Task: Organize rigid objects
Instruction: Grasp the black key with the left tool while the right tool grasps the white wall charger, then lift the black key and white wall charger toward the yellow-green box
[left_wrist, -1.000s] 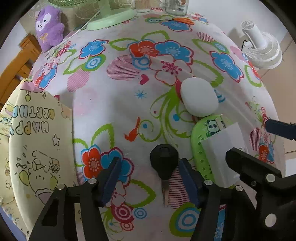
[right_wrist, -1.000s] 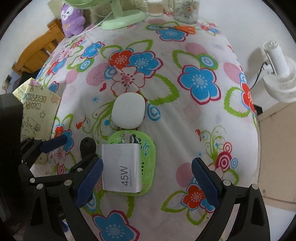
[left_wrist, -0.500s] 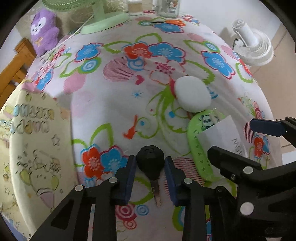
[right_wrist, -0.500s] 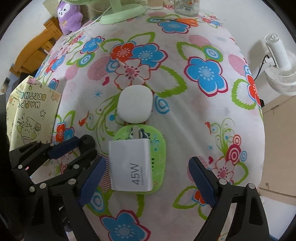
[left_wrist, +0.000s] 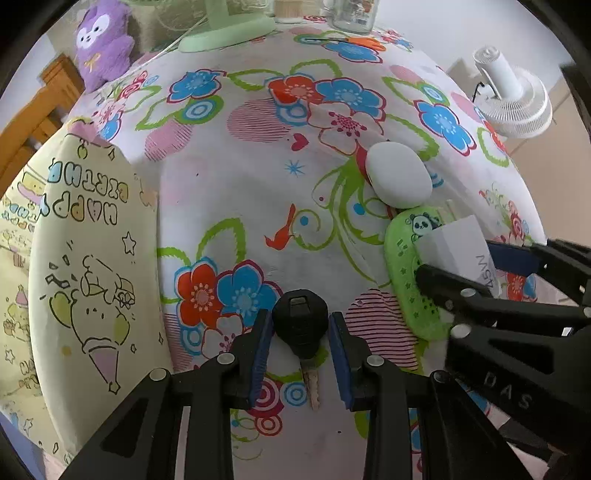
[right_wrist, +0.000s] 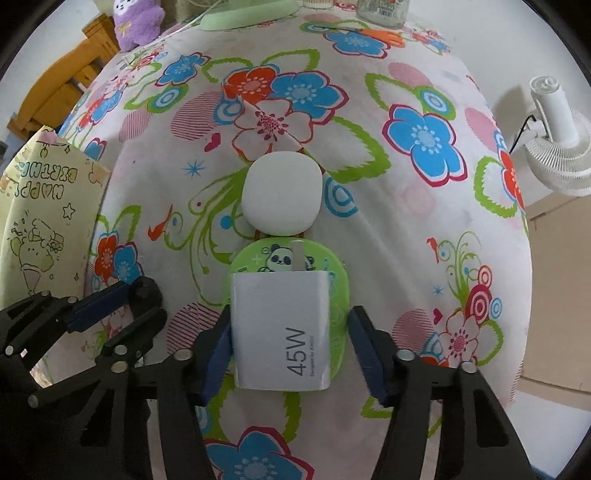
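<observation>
Left wrist view: the left gripper has its jaws closed on the black head of the key, where a second ago they stood wide on either side of it; the metal blade points back toward the camera, flat on the flowered tabletop. In the right wrist view, the right gripper has just narrowed its jaws around the white charger. The left pad presses the charger's side, but the right pad shows a sliver of green beside it, so full contact is uncertain. The charger lies on a green panda case; a white pebble-shaped case touches the green one on its far side. Both grasps look ready for lifting, probably toward the yellow birthday bag left of the key.
</observation>
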